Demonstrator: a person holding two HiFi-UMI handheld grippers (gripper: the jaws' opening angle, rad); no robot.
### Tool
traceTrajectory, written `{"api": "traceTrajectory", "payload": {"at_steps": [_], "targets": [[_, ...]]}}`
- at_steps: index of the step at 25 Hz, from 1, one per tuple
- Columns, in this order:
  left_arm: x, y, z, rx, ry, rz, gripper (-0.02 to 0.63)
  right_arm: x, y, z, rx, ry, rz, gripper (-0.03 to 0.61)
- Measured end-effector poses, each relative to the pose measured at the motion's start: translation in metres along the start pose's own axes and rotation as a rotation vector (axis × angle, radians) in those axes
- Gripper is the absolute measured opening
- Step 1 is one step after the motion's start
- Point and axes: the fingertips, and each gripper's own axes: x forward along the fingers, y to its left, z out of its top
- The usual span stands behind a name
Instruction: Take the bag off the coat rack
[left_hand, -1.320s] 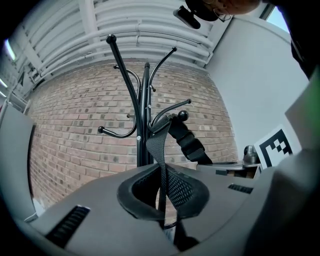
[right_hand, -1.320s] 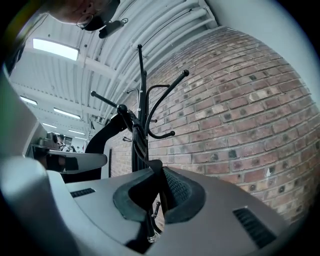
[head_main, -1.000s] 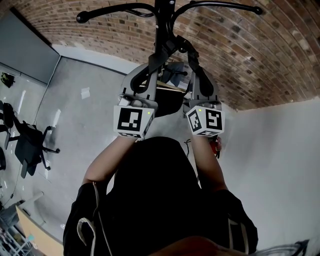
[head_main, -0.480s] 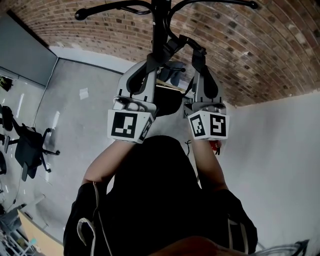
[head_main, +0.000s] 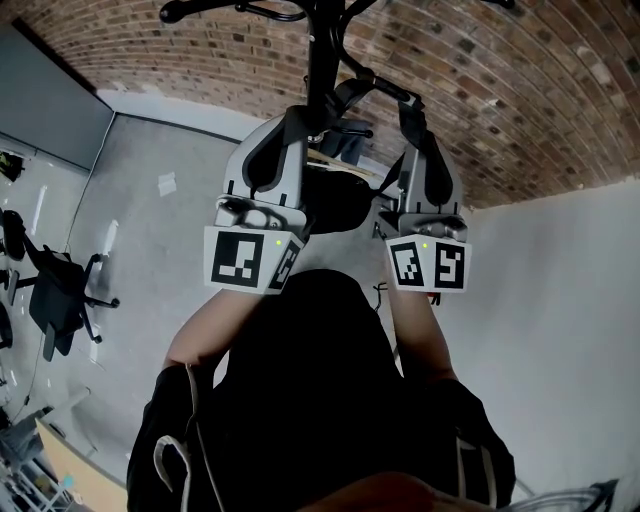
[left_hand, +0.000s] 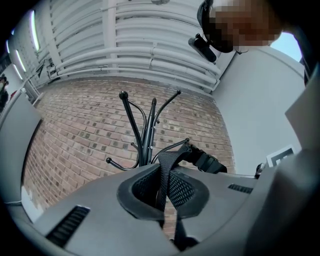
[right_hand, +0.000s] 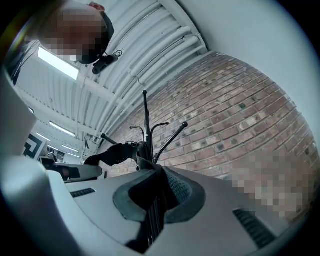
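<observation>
In left gripper (left_hand: 163, 196) and right gripper (right_hand: 156, 196) jaws lies the bag strap (left_hand: 164, 167).

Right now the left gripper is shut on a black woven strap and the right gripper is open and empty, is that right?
No. The right gripper is not open and empty: the right gripper view shows it shut on a black woven strap too. The left gripper is as you said.
</observation>
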Motion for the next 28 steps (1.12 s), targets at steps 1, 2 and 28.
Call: {"api": "traceTrajectory", "payload": {"at_steps": [1,2,28], "targets": [[-0.001,0.000,0.003,-0.001,-0.005,0.000,0.021,-0.001,0.001,0.003,0.001,-0.007,0.001,0.023],[-0.003,0.000,0.005,-0.002,-0.009,-0.001,0.021,-0.002,0.003,0.007,-0.002,-0.013,0.002,0.023],[-0.044,0.043,0.009,0.016,0.011,0.092,0.021,-0.028,0.004,0.012,-0.069,0.036,-0.015,0.023]]}}
